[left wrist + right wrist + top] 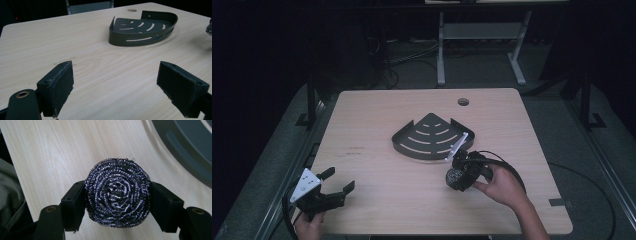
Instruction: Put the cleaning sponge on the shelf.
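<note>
My right gripper [117, 202] is clamped on a round steel wool scrubber [117, 192], shiny coiled wire, held just above the table [377, 195] right beside the dark slotted corner shelf [432, 136]. My left gripper [115, 87] hangs wide open near the front-left edge, nothing in it.

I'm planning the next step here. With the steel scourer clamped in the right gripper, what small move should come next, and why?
Probably carry the scourer up and over the near wall of the corner shelf. The right gripper is shut on it beside the shelf, which lies empty; the left gripper is open and idle.
</note>
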The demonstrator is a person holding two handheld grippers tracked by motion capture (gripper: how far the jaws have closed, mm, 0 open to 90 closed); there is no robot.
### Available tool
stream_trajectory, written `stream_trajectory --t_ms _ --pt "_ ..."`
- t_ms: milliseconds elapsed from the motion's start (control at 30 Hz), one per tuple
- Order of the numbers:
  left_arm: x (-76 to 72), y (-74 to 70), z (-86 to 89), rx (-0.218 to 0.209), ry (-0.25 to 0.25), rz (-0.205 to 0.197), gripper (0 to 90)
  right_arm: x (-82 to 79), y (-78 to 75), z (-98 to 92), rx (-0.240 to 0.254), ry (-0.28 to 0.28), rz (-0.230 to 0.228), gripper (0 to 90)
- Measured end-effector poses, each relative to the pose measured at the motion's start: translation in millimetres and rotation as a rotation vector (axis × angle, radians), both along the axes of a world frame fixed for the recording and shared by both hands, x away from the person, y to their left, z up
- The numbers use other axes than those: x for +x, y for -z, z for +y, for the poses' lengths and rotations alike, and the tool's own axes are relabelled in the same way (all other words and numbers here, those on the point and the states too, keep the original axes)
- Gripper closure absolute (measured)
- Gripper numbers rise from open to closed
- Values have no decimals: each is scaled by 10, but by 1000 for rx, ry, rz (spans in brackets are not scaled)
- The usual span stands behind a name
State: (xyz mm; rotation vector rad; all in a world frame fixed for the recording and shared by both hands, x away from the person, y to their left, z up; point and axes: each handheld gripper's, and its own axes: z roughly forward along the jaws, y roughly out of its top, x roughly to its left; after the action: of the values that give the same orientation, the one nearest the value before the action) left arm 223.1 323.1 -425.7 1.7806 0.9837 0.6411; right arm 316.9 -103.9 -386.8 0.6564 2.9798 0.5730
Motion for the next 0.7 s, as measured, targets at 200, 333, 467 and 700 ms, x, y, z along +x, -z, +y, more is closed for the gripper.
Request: stream_trajectory --t_ms 200,333,467,700 --pt "0 -2 -3 4 -1 0 132 50 -65 52 -3 -15 -5 335" --pt "3 -2 -1 2 -3 1 132 90 -103 70 8 -17 1 334" --pt "0 -5 0 0 -6 0 132 122 -116 82 9 -17 -1 335" --pt "0 -7 -2 5 -6 0 132 187 -148 139 1 -30 1 334"
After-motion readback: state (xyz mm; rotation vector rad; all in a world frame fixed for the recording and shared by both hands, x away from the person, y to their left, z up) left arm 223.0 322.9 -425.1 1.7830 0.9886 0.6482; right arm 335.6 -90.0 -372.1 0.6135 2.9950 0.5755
